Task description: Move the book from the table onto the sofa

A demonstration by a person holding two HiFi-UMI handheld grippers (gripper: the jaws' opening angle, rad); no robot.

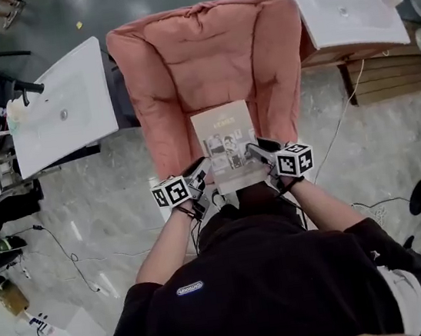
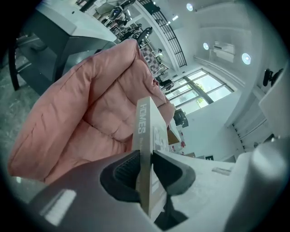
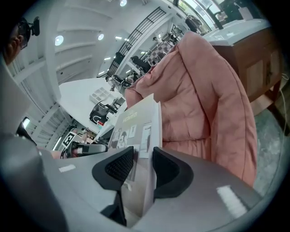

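Thin beige paperback book (image 1: 227, 141) | held over front edge of padded pink sofa (image 1: 202, 56) | left tool (image 1: 199, 175), right tool (image 1: 258, 151) each pinching a side edge | likely light, floppy.

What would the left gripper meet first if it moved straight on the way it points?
Probably the pink sofa: the left gripper, shut on the book, faces its seat cushion, though depth is unclear.

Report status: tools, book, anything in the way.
Left tool and right tool both shut on book. Book over front of sofa, not yet released. Nothing else lying on sofa.
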